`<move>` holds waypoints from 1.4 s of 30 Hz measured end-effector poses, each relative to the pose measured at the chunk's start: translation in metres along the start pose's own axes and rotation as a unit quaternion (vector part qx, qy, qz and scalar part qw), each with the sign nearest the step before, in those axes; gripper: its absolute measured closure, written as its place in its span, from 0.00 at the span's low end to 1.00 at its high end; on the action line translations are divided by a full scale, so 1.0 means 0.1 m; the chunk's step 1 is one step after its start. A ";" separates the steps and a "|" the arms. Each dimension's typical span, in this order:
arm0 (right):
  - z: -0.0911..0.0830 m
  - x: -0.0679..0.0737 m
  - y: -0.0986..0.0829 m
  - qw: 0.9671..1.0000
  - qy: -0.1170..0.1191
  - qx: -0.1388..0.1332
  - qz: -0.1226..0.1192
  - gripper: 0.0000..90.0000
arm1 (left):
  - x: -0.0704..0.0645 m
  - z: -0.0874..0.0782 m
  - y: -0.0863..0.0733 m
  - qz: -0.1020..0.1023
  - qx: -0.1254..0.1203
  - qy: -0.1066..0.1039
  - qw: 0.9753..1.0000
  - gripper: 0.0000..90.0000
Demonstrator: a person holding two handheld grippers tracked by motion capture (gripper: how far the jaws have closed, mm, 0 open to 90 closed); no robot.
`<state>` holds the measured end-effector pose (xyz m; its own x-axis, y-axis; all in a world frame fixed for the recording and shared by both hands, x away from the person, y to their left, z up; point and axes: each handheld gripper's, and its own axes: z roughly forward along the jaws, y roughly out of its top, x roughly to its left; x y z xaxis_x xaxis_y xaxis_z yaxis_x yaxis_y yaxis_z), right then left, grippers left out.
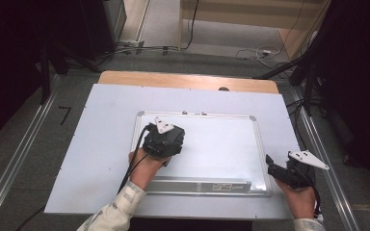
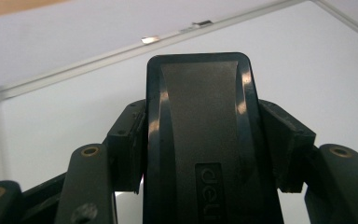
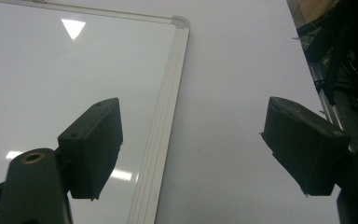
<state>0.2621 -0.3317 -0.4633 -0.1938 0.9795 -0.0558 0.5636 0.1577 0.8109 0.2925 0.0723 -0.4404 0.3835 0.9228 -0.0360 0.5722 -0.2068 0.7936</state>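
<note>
A whiteboard [image 1: 221, 144] lies flat on a pale surface [image 1: 91, 144], its tray edge nearest the person. The left claw [image 1: 166, 139] sits over the board's left part, and its jaws are closed on a black eraser [image 2: 200, 140] marked "deli", which points toward the board's far frame. The right claw [image 1: 275, 166] hangs at the board's right edge near its lower corner; its jaws are spread wide and hold nothing, one over the board [image 3: 51, 79] and the other over the bare surface [image 3: 233, 93].
</note>
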 end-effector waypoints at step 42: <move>0.01 0.02 0.01 1.000 0.003 0.000 -0.004 0.20 | 0.25 -0.28 -0.48 -0.101 -0.005 0.104 0.989 0.44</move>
<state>0.2633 -0.3295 -0.4635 -0.2031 0.9775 -0.0579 0.5629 0.1649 0.8099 0.2539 0.1151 -0.4626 0.1041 0.9921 -0.0695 0.6140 -0.0092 0.7893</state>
